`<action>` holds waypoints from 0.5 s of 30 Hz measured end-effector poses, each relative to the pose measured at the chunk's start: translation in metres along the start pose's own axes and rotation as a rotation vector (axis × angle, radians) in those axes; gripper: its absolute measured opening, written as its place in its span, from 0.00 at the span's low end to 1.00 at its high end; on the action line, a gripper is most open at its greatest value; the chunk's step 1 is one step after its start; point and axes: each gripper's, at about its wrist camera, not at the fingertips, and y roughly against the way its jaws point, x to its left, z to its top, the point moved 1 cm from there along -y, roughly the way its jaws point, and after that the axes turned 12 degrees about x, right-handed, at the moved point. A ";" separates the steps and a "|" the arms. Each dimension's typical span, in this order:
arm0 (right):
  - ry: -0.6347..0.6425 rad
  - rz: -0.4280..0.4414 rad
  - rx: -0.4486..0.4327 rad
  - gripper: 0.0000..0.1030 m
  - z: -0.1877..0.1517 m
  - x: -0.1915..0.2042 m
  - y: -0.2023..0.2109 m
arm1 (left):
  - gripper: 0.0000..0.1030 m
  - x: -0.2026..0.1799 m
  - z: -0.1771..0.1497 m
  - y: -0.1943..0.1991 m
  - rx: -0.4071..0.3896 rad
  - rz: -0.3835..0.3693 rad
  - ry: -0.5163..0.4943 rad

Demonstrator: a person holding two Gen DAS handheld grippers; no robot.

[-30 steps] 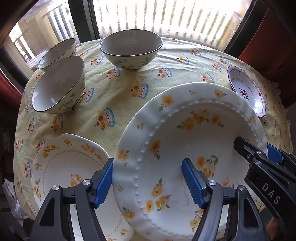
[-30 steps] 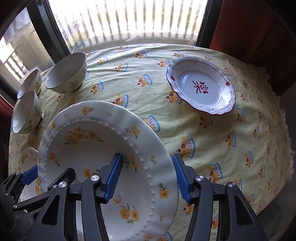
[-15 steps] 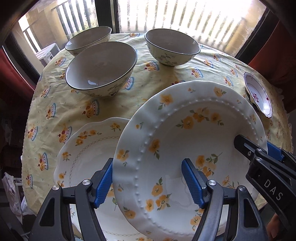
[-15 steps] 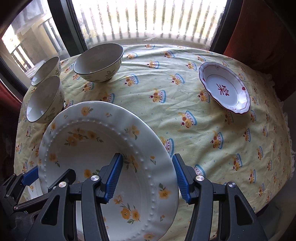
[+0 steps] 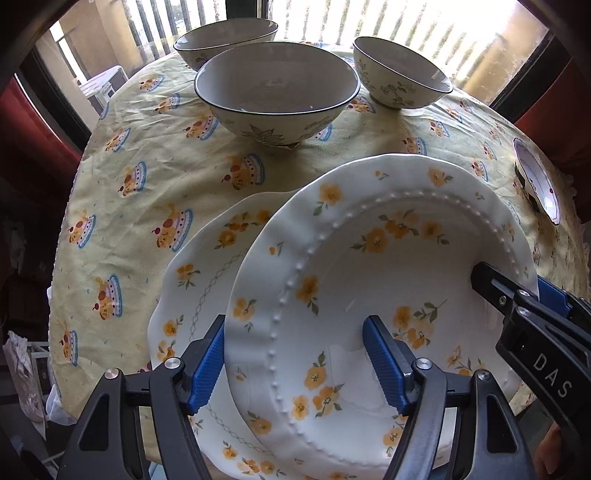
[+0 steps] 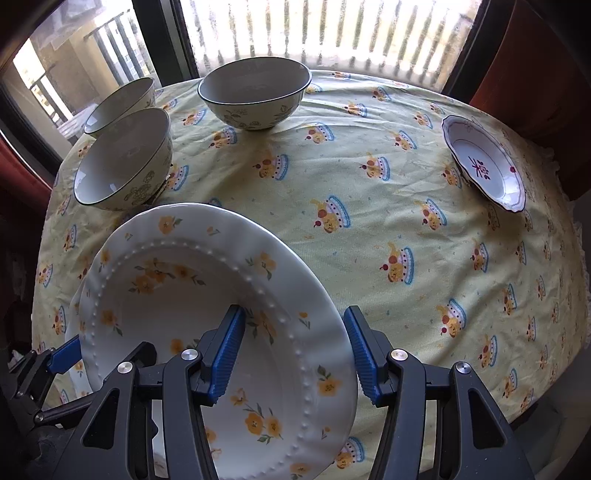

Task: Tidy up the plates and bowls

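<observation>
Nearest in both views: the beaded yellow-flower plate (image 5: 369,295), carried by both tongs at once. Left gripper (image 5: 295,365) straddled its near-left rim w/ one blue pad outside the edge, the other inside the well; pads spread wide around the rim, and whether they actually pressed the china can't be told. Right gripper (image 6: 291,350) took the plate's right rim the same way, one pad over the well, one outside past the edge, spread about as wide, contact likewise unclear.

The plate sat tilted, overlapping a second floral plate (image 5: 199,280) lying just beneath and to its left on the yellow tablecloth (image 6: 369,240); can't tell if the two touched.

Farther back, left side: a grey-lined bowl (image 6: 122,162), another bowl (image 6: 122,103) right behind it, nearly touching. A third bowl (image 6: 255,94) stood at far centre, apart from the pair. Far right, well apart from everything else: the small red-rimmed dish (image 6: 484,162) near the table's edge. Bright railed window (image 6: 332,33) behind.
</observation>
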 end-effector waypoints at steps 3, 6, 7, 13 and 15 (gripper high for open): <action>0.002 -0.010 0.006 0.57 -0.001 0.009 -0.004 | 0.71 0.007 -0.002 -0.003 0.007 -0.003 0.000; 0.001 -0.013 0.015 0.57 -0.001 0.015 -0.008 | 0.71 0.013 -0.003 -0.008 0.020 -0.004 0.008; 0.002 -0.013 0.021 0.57 -0.001 0.017 -0.009 | 0.72 0.015 -0.004 -0.009 0.024 -0.004 0.010; 0.016 -0.027 0.031 0.57 -0.001 0.026 -0.016 | 0.72 0.016 -0.008 -0.014 0.014 0.002 0.007; 0.013 -0.027 0.032 0.57 0.001 0.025 -0.017 | 0.73 0.013 -0.009 -0.015 0.003 0.014 0.004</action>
